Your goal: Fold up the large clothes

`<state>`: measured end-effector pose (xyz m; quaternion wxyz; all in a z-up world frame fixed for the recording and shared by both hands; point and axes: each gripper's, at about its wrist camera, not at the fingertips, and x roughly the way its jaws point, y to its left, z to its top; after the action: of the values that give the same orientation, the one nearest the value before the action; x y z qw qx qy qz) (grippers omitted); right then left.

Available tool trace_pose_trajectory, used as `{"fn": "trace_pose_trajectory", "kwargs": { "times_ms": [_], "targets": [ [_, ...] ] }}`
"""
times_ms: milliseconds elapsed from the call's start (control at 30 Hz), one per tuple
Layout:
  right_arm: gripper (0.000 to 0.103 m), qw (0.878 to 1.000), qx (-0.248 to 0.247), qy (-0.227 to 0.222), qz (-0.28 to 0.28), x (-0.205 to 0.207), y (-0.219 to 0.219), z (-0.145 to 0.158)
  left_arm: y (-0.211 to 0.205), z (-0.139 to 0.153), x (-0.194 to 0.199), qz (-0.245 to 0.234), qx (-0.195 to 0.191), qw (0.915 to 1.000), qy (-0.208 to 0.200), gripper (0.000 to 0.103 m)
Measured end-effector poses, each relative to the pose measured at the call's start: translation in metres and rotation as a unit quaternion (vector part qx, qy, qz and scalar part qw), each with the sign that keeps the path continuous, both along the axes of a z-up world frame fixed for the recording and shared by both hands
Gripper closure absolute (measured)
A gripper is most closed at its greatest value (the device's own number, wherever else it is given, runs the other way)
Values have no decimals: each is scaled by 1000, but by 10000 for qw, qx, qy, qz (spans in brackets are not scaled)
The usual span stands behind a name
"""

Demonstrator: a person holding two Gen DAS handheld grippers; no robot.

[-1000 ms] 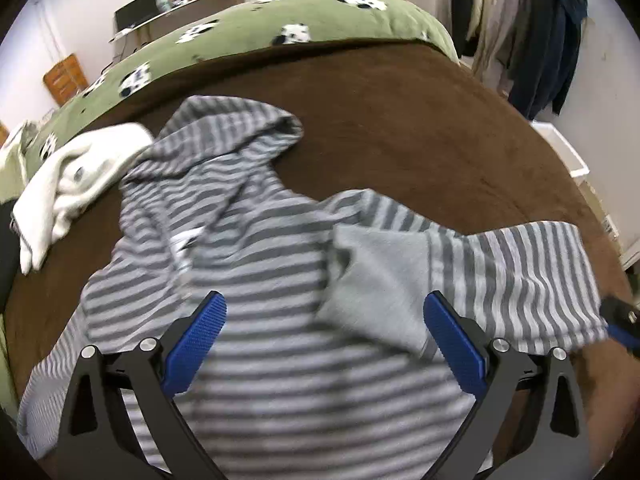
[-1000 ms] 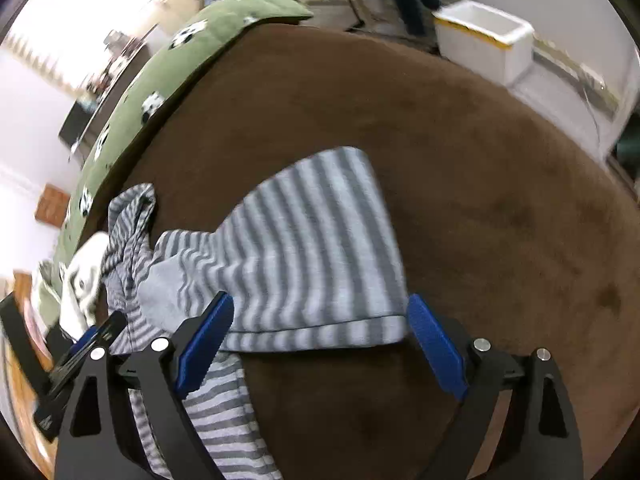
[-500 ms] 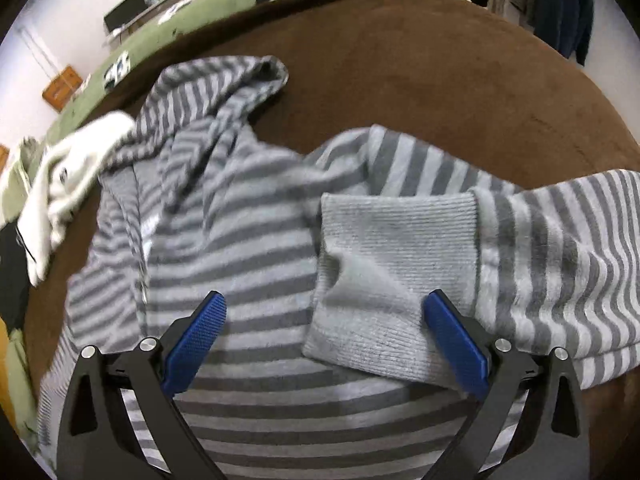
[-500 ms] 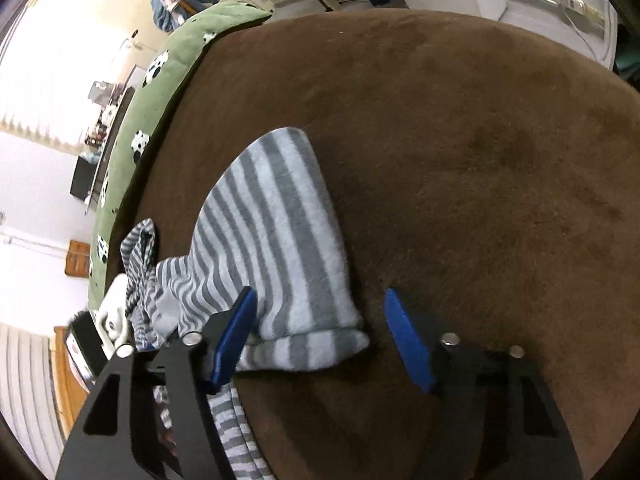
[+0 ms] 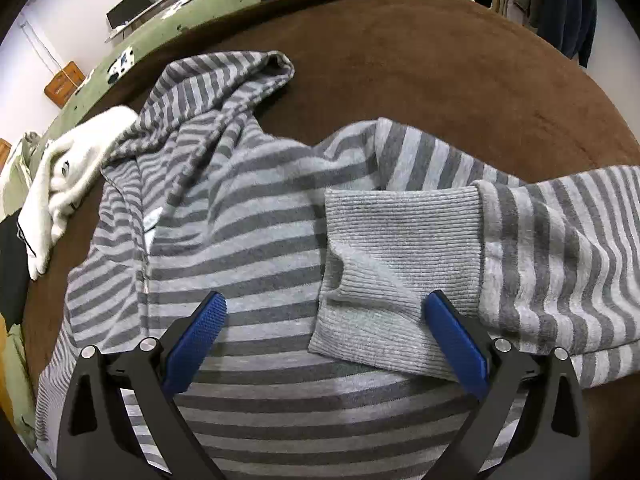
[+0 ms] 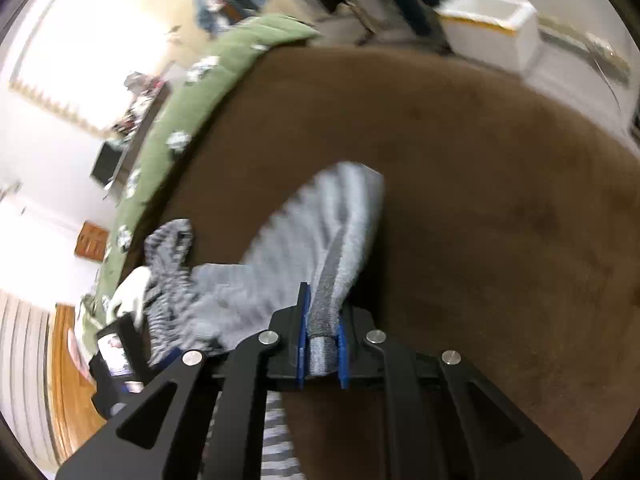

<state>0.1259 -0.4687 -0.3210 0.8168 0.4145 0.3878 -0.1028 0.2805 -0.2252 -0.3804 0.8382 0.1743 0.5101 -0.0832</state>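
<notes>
**A:** What does the left wrist view show?

**B:** A grey-and-white striped knit hoodie [image 5: 248,216] lies spread on a brown plush blanket [image 5: 440,80]. Its hood is bunched toward the far left. One sleeve is folded across the chest, with its plain grey ribbed cuff [image 5: 392,264] resting on the stripes. The left gripper [image 5: 324,328] hangs just above the hoodie's front, its blue-padded jaws spread wide. The right pad sits at the cuff's lower corner; I cannot tell whether it touches.

**A:** Anything else there?

**B:** A crumpled white garment [image 5: 64,184] lies at the blanket's left edge, beside the hood. Behind it runs a green quilt with black-and-white patches [image 5: 224,4].

**A:** And the right wrist view?

**B:** It is blurred. The right gripper [image 6: 322,350] has its blue pads pressed together on a fold of the hoodie's sleeve [image 6: 320,240], pinching the striped fabric. The sleeve rises off the brown blanket toward the jaws. Farther left, the hoodie's hood lies against the white garment. A white foam box with a yellow-edged rim [image 6: 492,28] stands on the floor beyond the blanket.
</notes>
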Motion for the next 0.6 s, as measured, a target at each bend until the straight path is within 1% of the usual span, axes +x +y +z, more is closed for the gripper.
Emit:
{"fn": "trace_pose_trajectory", "kwargs": {
  "times_ms": [67, 100, 133, 200, 267, 300, 333, 367, 400, 467, 500, 567, 600],
  "targets": [
    [91, 9989, -295, -205, 317, 10, 19, 33, 3, 8, -2, -4, 8, 9999, -101, 6],
    [91, 9978, -414, -263, 454, 15, 27, 43, 8, 16, -5, 26, -18, 9998, -193, 6],
    [91, 9946, -649, -357, 731, 24, 44, 62, 17, 26, -9, 86, -71, 9996, -269, 6],
    [91, 9884, -934, -436, 1119, 36, 68, 81, 37, 40, -15, 256, -128, 9989, -360, 6],
    [91, 9767, -1321, -466, 1623, 54, 103, 99, 58, 51, -20, 455, -161, 9980, -407, 6],
    [91, 9707, -1473, -471, 1838, 62, 118, 103, 76, 58, -25, 622, -190, 9969, -432, 6],
    [91, 9622, -1647, -451, 2120, 73, 141, 107, 95, 64, -29, 806, -186, 9955, -463, 6],
    [91, 9547, -1768, -417, 2359, 82, 160, 107, 105, 67, -32, 897, -169, 9947, -481, 6],
    [91, 9489, -1846, -376, 2534, 90, 175, 105, 125, 71, -37, 1062, -118, 9930, -510, 6],
    [91, 9338, -2038, -241, 2932, 104, 214, 95, 157, 77, -44, 1331, -22, 9896, -541, 6],
    [91, 9268, -2119, -169, 3097, 109, 233, 89, 177, 80, -49, 1509, 23, 9870, -555, 6],
    [91, 9089, -2295, 24, 3480, 119, 275, 68, 216, 81, -58, 1877, 94, 9807, -545, 6],
    [91, 9024, -2344, 105, 3613, 120, 289, 58, 229, 81, -61, 1998, 117, 9783, -529, 6]
  ]
}}
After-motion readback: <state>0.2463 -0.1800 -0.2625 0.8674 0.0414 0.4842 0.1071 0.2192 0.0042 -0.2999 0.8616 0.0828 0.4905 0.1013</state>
